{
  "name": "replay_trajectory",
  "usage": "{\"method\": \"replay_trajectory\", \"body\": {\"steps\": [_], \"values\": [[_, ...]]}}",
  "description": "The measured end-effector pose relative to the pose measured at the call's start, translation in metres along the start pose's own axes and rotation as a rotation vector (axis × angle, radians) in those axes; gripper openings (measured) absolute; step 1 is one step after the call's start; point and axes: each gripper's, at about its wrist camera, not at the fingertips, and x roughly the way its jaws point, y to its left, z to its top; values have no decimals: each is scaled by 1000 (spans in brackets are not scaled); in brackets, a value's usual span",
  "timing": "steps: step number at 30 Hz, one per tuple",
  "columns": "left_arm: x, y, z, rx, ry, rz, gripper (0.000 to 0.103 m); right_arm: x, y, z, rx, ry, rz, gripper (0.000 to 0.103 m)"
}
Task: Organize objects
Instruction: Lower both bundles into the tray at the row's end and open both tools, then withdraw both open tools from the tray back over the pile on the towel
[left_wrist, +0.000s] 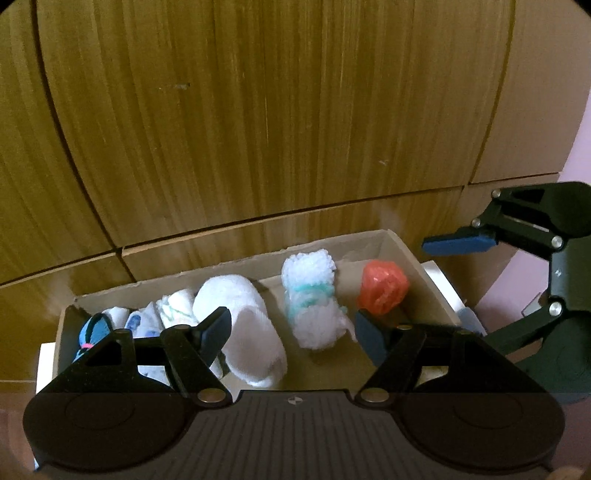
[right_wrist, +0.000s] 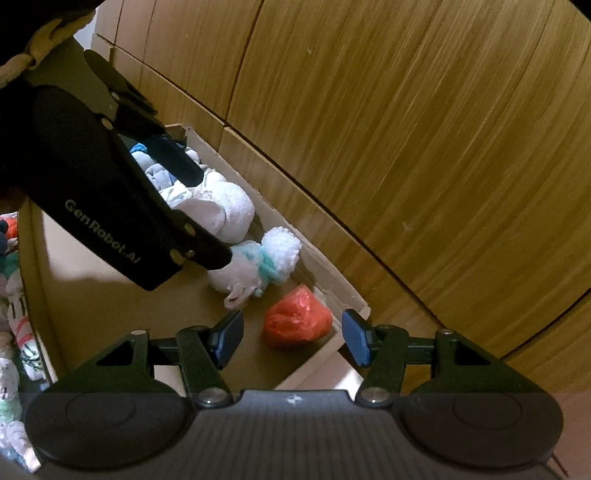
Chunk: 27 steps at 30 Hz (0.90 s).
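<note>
Hovering over a cardboard box (left_wrist: 388, 240) against a wooden cabinet (left_wrist: 258, 110), the left hand-held gripper (left_wrist: 293, 328) is spread, holding nothing. Inside the box lie a white rolled sock (left_wrist: 240, 314), a fluffy white-and-teal bundle (left_wrist: 314, 295) at its 3 o'clock, then an orange bundle (left_wrist: 382, 286). The right hand-held gripper (right_wrist: 291, 338) is also spread and empty, the orange bundle (right_wrist: 297, 319) just beyond its fingertips.

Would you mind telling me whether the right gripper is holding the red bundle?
No, the right gripper is open and empty, while the red bundle lies apart on the floor of the cardboard box.
</note>
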Motion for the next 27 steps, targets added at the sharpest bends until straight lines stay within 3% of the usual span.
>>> {"method": "replay_trajectory", "body": {"steps": [13, 15, 20, 27], "values": [[-70, 20, -27, -15, -40, 7, 84, -34, 34, 10, 27, -49, -24, 59], [-85, 30, -37, -30, -47, 7, 86, -40, 41, 6, 62, -63, -31, 64], [-129, 59, -77, -58, -97, 36, 93, -69, 75, -15, 166, -95, -77, 71], [-174, 100, -148, -86, -176, 126, 98, -105, 141, -75, 394, -148, -175, 76]]}}
